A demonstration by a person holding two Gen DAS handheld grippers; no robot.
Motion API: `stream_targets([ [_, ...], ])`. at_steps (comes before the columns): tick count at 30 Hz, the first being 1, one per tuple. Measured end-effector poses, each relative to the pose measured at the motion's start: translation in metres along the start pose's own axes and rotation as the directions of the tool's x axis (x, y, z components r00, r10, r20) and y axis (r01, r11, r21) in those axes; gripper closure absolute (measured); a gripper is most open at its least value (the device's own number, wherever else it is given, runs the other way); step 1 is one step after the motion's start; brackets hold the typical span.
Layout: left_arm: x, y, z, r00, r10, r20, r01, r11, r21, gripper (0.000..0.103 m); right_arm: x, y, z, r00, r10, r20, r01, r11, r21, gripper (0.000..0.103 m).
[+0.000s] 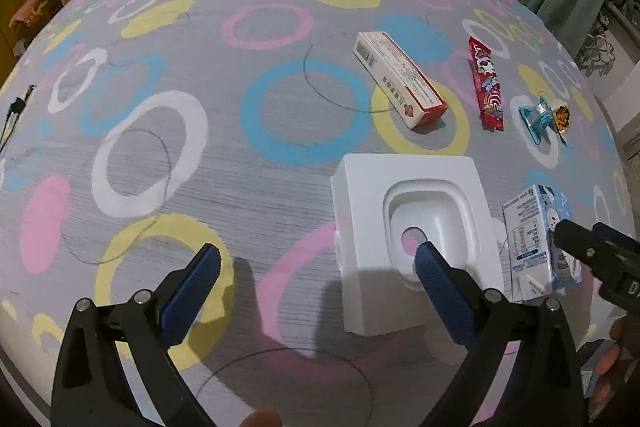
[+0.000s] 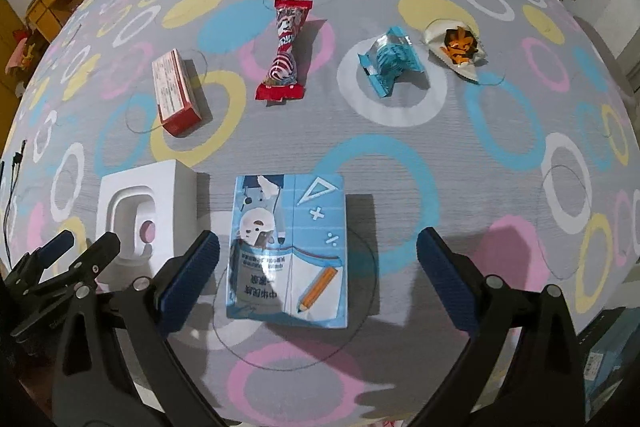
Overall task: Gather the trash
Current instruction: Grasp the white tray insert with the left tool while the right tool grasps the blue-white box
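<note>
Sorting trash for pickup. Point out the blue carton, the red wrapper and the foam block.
blue carton [image 2: 288, 251]: right wrist view, middle of its printed face.
red wrapper [image 2: 285, 51]: right wrist view, its twisted middle.
foam block [image 1: 360, 195]: left wrist view, flat top beside the recess.

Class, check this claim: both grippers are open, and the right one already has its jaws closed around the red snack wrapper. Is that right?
Not quite. In the right wrist view, the right gripper is open, with the blue milk carton between its jaws. The red snack wrapper lies untouched farther away.
</note>
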State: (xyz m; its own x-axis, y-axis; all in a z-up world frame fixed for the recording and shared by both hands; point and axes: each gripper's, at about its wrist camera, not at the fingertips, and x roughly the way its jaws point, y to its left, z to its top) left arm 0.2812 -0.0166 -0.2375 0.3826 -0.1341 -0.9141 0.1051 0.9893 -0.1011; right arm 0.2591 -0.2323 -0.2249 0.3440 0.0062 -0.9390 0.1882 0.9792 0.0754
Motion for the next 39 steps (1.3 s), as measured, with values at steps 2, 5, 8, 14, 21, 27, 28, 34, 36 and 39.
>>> stream_targets([
  [2,0.001,-0.002,0.001,1.0,-0.003,0.002,0.003,1.0,0.001,0.008,0.003,0.0,0.001,1.0,-0.004,-0.007,0.004,1.0,0.002,0.007],
  [5,0.005,-0.003,0.001,1.0,0.0,-0.004,0.0,1.0,-0.005,0.008,0.006,0.002,0.002,1.0,-0.016,-0.01,0.016,1.0,-0.005,0.007],
  [8,0.01,-0.005,0.001,1.0,0.0,-0.018,0.0,1.0,-0.006,0.018,0.012,0.002,0.005,1.0,-0.021,-0.018,0.021,1.0,-0.003,0.007],
  [14,0.015,-0.01,0.002,1.0,-0.012,-0.027,0.012,1.0,-0.001,0.024,0.026,0.007,0.006,0.998,-0.026,-0.052,0.026,1.0,0.003,0.007],
  [21,0.012,-0.013,0.002,0.997,-0.074,-0.017,0.074,0.997,0.002,0.076,0.037,0.012,0.007,0.996,-0.067,-0.06,0.066,0.997,-0.028,0.041],
  [27,0.006,-0.01,0.002,0.996,-0.085,0.005,0.085,0.996,-0.006,0.082,0.033,0.011,0.005,0.995,-0.081,-0.052,0.079,0.996,-0.039,0.042],
  [28,0.004,-0.01,0.002,0.996,-0.09,0.01,0.09,0.996,-0.008,0.082,0.031,0.011,0.004,0.995,-0.088,-0.044,0.086,0.995,-0.046,0.042],
  [34,-0.008,-0.008,0.003,0.994,-0.106,0.038,0.107,0.994,-0.012,0.082,0.011,0.005,0.005,0.997,-0.082,-0.004,0.082,0.996,-0.046,0.042],
  [36,-0.011,-0.007,0.003,0.993,-0.107,0.042,0.108,0.994,-0.014,0.082,0.002,0.004,0.004,0.997,-0.075,0.011,0.076,0.996,-0.049,0.042],
  [39,-0.016,-0.005,0.0,0.993,-0.11,0.051,0.111,0.994,-0.013,0.082,-0.014,0.005,0.0,0.998,-0.058,0.037,0.06,0.997,-0.048,0.042],
])
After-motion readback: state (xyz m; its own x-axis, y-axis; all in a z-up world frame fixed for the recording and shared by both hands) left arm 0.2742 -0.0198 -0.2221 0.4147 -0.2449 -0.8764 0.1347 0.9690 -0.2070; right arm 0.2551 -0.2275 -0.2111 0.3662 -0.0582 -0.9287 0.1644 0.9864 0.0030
